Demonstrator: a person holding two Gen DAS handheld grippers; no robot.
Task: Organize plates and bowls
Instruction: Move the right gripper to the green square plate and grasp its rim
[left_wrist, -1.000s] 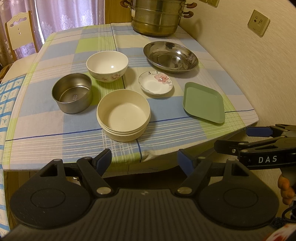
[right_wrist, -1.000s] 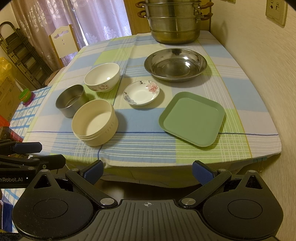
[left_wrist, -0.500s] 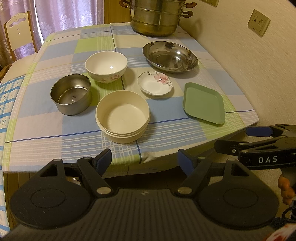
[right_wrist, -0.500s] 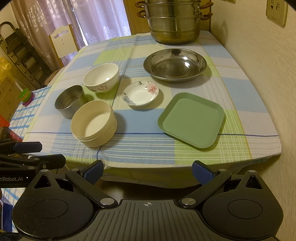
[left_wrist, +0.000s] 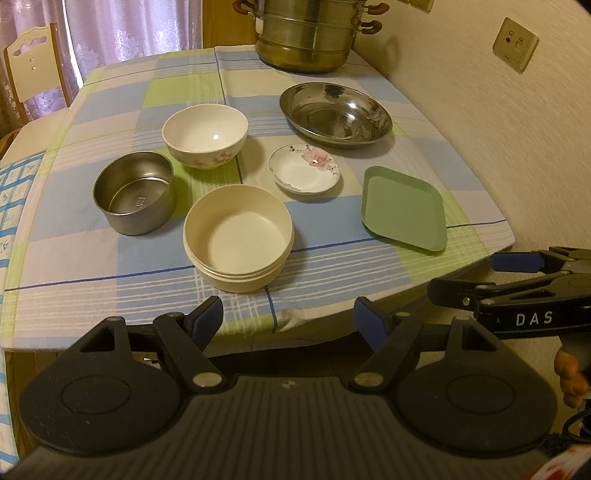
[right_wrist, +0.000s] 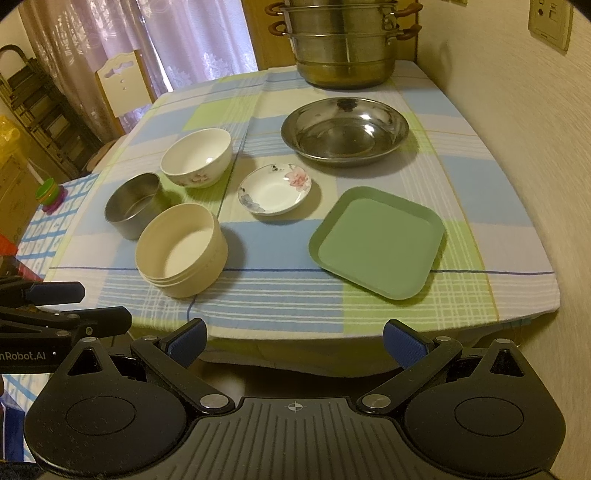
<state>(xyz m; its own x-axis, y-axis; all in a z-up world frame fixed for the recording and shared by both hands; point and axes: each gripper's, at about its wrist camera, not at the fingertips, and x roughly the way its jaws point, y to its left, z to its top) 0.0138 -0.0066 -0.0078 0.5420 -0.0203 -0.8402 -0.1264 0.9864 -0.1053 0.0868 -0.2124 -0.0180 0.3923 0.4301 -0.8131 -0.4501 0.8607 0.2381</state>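
Note:
On the checked tablecloth stand a cream round bowl (left_wrist: 238, 240) (right_wrist: 181, 251), a steel bowl (left_wrist: 135, 192) (right_wrist: 133, 205) and a white flowered bowl (left_wrist: 205, 134) (right_wrist: 197, 157). A small flowered saucer (left_wrist: 304, 174) (right_wrist: 274, 189), a green square plate (left_wrist: 404, 208) (right_wrist: 376, 240) and a wide steel dish (left_wrist: 335, 114) (right_wrist: 345, 131) lie to their right. My left gripper (left_wrist: 288, 323) is open and empty, just short of the table's near edge below the cream bowl. My right gripper (right_wrist: 293, 341) is open and empty too, before the edge near the green plate.
A large steel steamer pot (left_wrist: 310, 35) (right_wrist: 343, 44) stands at the far end by the wall. A chair (right_wrist: 123, 86) and a folding rack (right_wrist: 40, 110) are off the table's left side. The wall (right_wrist: 535, 147) runs close along the right edge.
Both grippers have crept slightly closer to the table; the dishes have not moved and both stay open.

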